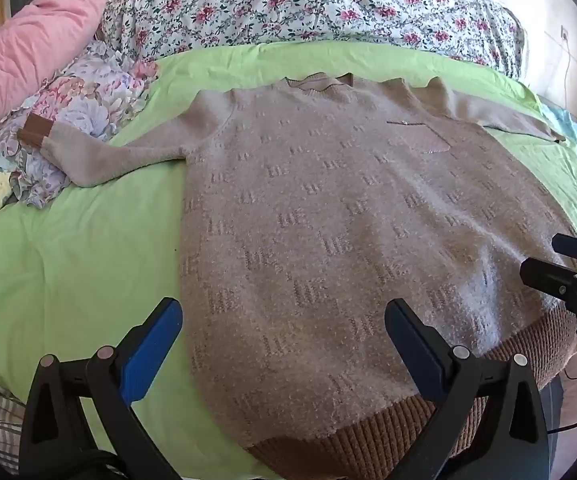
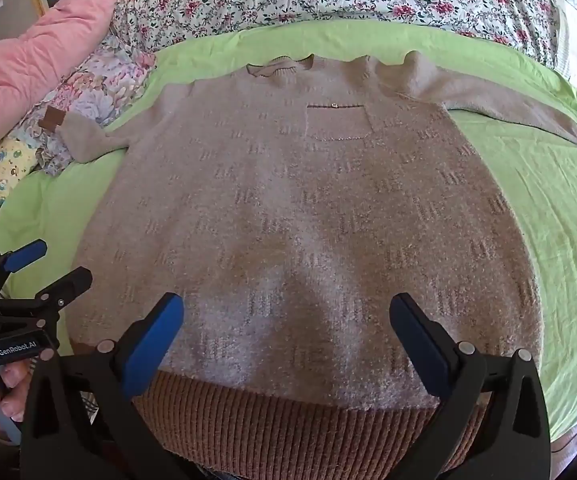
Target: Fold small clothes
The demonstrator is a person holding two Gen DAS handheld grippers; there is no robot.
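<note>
Both the left gripper (image 1: 284,320) and the right gripper (image 2: 286,316) hang with fingers spread wide and empty over the ribbed hem (image 2: 288,408) of the beige sweater (image 2: 288,220), which lies flat, front up, on the green sheet (image 2: 548,208). A clean first fold probably means bringing each sleeve in before pinching the hem. The left sleeve (image 1: 100,156) trails onto a floral pillow (image 1: 84,92), with the pink quilt (image 1: 36,40) just beyond.
</note>
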